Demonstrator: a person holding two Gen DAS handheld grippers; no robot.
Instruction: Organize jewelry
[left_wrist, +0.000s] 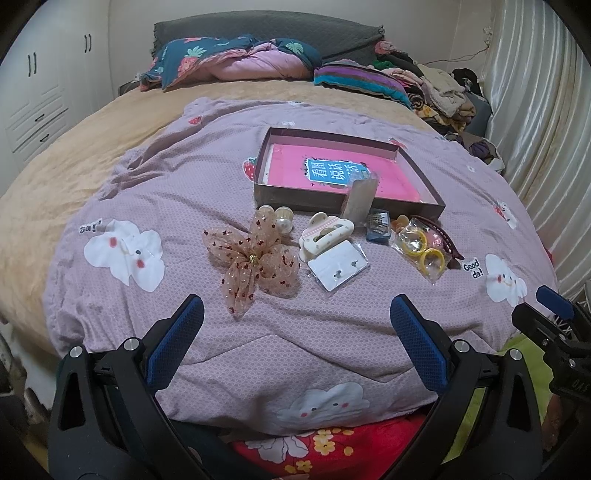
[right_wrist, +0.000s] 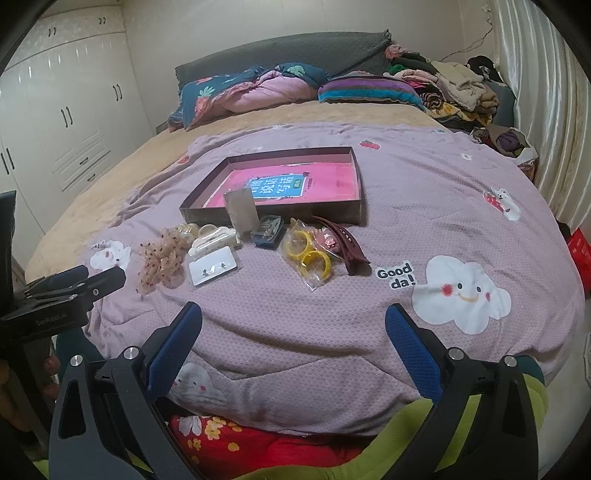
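Left wrist view: left claw (left_wrist: 295, 339) and right claw (right_wrist: 293, 343) gape empty; pinch the bow (left_wrist: 255, 256) at its knot, then lift toward the box (left_wrist: 343, 206).

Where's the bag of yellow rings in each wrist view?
Left wrist view: the bag of yellow rings lies right of centre, right of the earring card.
Right wrist view: the bag lies at centre, left of the dark red hair clip.
Shared landmark: the brown tray just behind.
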